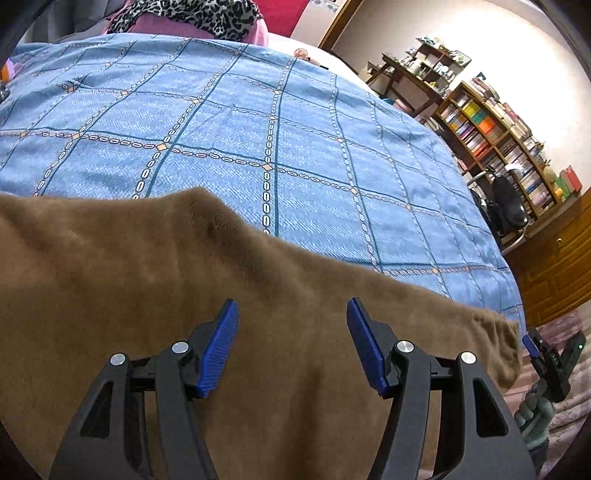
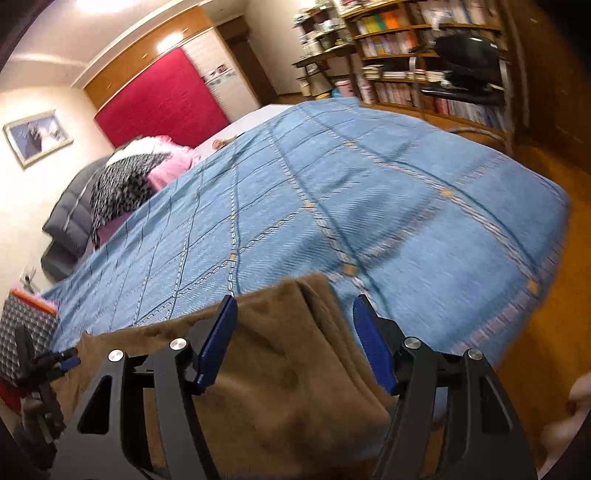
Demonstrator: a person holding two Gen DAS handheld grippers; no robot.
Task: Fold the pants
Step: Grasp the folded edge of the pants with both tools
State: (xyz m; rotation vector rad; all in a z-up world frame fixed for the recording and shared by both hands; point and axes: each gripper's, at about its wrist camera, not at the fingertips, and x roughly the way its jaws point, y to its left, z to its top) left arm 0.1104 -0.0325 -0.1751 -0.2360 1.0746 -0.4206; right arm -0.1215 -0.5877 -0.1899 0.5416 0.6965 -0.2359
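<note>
both grippers free over the brown pants, lining up the next fold

the pants [image 1: 155, 295] lie flat along the near edge of the blue bedspread [image 1: 295, 129]. my left gripper [image 1: 291, 343] and right gripper [image 2: 293, 341] hang released, nothing between the jaws. i'd pinch the right end where the layers stack, take all layers together, and keep both hands level so the cloth doesn't skew.

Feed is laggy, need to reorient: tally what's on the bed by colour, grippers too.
Brown fleece pants: 1
Blue checked bedspread: 1
Pink bedding with leopard-print cloth: 1
Black grippers with blue pads: 2, left gripper, right gripper
Total: 5
</note>
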